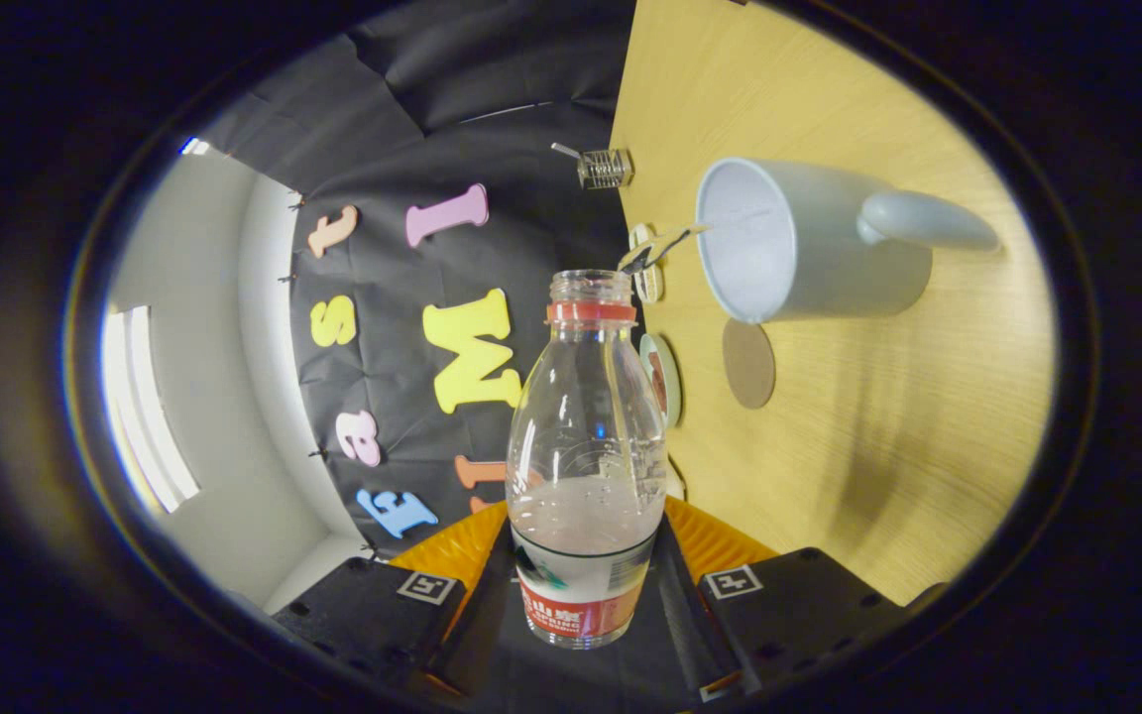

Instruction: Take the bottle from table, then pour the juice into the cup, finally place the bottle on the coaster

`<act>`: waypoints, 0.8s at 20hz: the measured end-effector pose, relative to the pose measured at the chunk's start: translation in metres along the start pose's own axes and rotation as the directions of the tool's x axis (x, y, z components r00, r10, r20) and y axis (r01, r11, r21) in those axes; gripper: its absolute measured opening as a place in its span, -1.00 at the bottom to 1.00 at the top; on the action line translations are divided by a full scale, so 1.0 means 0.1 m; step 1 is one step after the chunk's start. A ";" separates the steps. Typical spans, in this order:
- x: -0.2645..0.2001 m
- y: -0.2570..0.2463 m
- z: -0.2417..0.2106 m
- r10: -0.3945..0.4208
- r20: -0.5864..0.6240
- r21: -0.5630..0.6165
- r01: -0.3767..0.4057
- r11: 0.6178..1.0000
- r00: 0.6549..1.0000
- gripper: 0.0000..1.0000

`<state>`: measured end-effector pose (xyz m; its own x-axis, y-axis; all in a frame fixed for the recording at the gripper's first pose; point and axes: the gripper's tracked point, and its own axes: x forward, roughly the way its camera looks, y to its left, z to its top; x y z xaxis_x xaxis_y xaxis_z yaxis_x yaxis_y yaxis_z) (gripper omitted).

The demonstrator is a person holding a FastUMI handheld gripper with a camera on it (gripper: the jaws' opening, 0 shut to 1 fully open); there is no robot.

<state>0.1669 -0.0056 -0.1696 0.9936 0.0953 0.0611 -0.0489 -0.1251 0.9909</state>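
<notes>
At the bottom centre of the frame the tongs (586,585) are clamped on the bottle (586,466), one finger on each side of its labelled base. The cap is off and pale juice sits low in it. The whole view is rolled sideways, so the pour looks under way, though no stream is visible. Right of the bottle's neck lies the round coaster (748,363) on the desk (888,446); above it, upper right, the cup (809,243). Next: tip the mouth over the cup's rim.

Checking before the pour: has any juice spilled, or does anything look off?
No spill visible on the table. The gripper holds the open bottle, its juice inside; the cup stands upright.
</notes>
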 end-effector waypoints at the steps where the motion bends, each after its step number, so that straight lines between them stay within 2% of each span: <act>1: 0.00 0.00 0.02 0.000 0.001 0.001 0.000 1.000 1.000 0.52; 16: 0.05 -0.05 0.02 -0.005 -0.007 0.030 0.005 1.000 1.000 0.52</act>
<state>0.1722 -0.0061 -0.1746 0.9930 0.1029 0.0572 -0.0409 -0.1540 0.9872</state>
